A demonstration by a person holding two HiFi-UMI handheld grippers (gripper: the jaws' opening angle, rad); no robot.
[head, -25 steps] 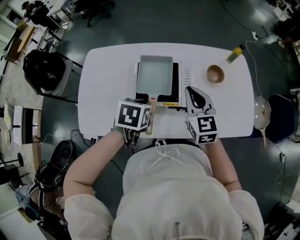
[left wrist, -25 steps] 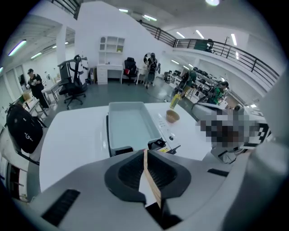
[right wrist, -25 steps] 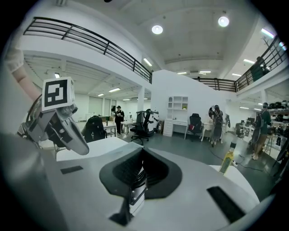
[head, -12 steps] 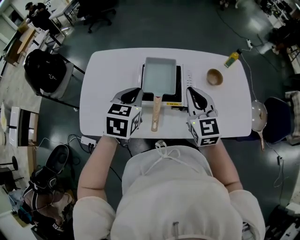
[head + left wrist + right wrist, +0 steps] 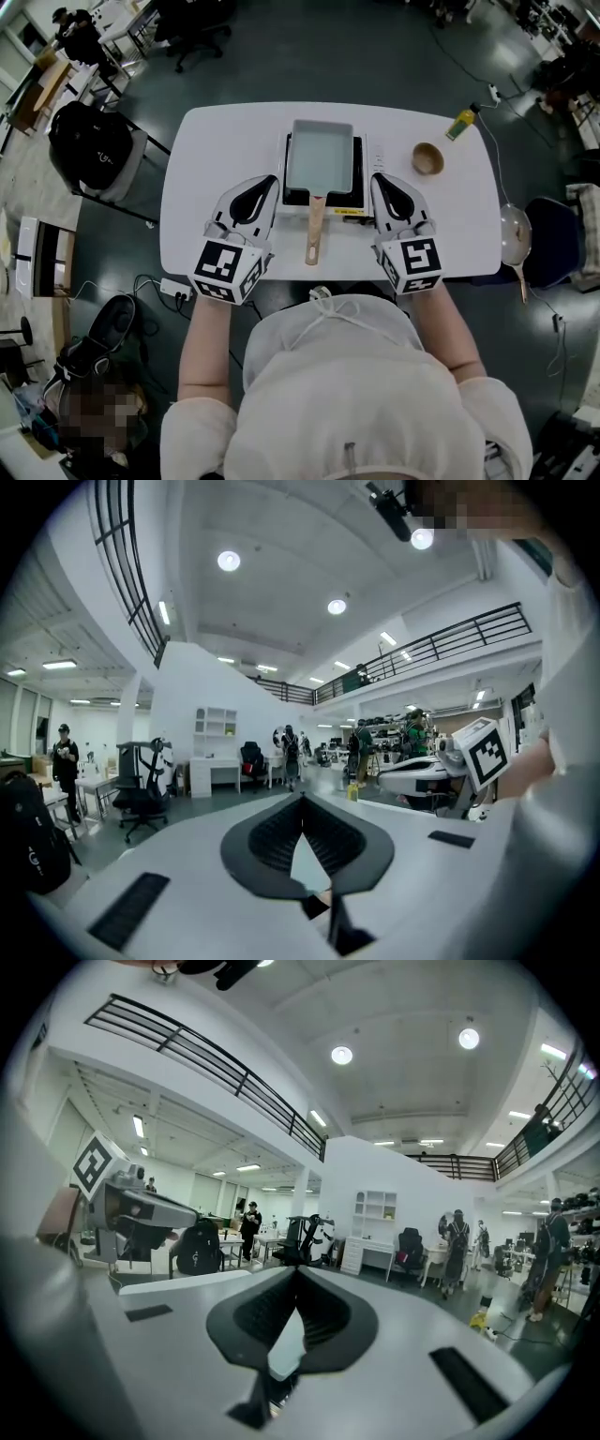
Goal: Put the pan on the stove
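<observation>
2 closed, empty: left hand-held gripper (image 5: pixel 265 183), right hand-held gripper (image 5: pixel 379 180) — flanking the pan (image 5: pixel 321 155), near table (image 5: pixel 206 150) edge.

Premises: a large open-plan lab or workshop hall, not a home kitchen. Around the white table (image 5: pixel 211 150) lies a dark, glossy floor (image 5: pixel 394 47). Left of the table, a black backpack (image 5: pixel 89 141) rests on a chair. Beyond the table's far side stand a wheeled office chair (image 5: pixel 141 799), a white desk (image 5: pixel 211 772) and a white shelf unit (image 5: pixel 216 724), with people (image 5: pixel 457 1241) standing farther off. High above the table run a railed mezzanine (image 5: pixel 469 635) and round ceiling lights (image 5: pixel 229 561).
</observation>
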